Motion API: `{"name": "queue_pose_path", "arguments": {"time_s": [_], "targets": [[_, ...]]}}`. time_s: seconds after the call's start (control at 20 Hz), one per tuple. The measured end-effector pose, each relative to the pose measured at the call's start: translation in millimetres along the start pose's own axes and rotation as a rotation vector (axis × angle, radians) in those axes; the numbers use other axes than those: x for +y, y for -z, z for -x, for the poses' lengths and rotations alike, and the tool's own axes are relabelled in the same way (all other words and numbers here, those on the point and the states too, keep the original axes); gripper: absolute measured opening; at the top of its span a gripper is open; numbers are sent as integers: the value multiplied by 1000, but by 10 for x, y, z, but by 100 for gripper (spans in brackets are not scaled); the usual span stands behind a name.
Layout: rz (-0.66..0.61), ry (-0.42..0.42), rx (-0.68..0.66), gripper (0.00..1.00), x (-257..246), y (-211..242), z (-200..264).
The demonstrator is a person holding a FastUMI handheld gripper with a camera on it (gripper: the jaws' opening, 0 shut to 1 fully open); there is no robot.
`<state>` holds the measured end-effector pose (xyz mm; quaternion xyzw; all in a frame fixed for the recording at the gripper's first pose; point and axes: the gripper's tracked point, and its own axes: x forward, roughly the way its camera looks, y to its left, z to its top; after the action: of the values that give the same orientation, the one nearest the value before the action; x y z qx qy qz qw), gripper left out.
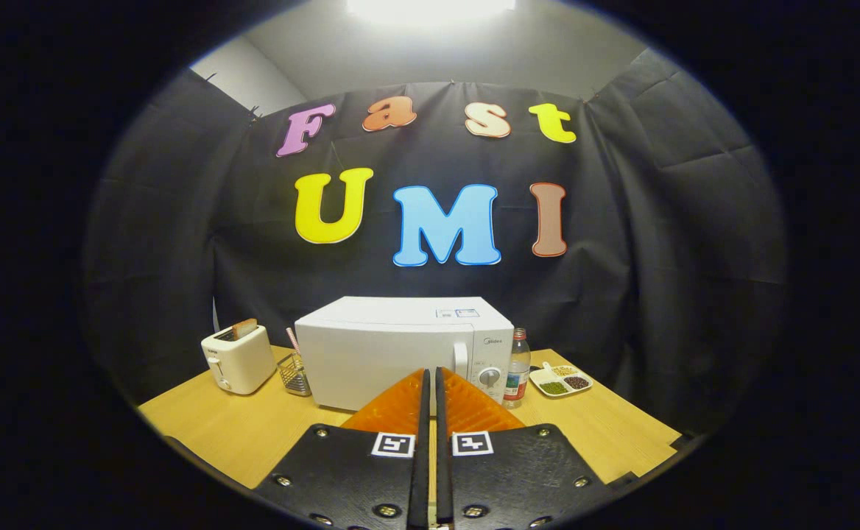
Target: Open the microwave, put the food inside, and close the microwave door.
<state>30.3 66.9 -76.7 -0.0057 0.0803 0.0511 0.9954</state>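
Note:
A white microwave point(393, 346) stands on the wooden table point(216, 434), straight ahead of my gripper, with its door closed. The door handle point(461, 359) is a vertical white bar next to the control panel with a round knob point(490, 377). My gripper point(430, 374) is shut, its two fingers pressed together with nothing between them, tips pointing at the lower front of the microwave, some way short of it. A small white divided dish point(561, 381) with green, dark and pale food sits to the right of the microwave.
A white toaster point(237, 358) with a slice of bread stands left of the microwave. A wire basket point(295, 373) with a straw sits between them. A clear bottle point(517, 368) stands right beside the microwave's control panel. The black cloth wall hangs behind.

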Motion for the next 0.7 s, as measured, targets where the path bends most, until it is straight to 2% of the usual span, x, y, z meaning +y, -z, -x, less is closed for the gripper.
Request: {"name": "queue_pose_path", "arguments": {"time_s": [0.05,0.1,0.15,0.25,0.45,0.7], "targets": [[-2,-10,-5,5,38,-6,68],[-2,-15,-6,10,66,-1,129],[2,-16,-10,26,74,-7,192],[7,-25,-20,29,120,-17,314],[18,-32,-28,99,178,-11,451],[-5,-34,-43,98,214,-38,535]]}}
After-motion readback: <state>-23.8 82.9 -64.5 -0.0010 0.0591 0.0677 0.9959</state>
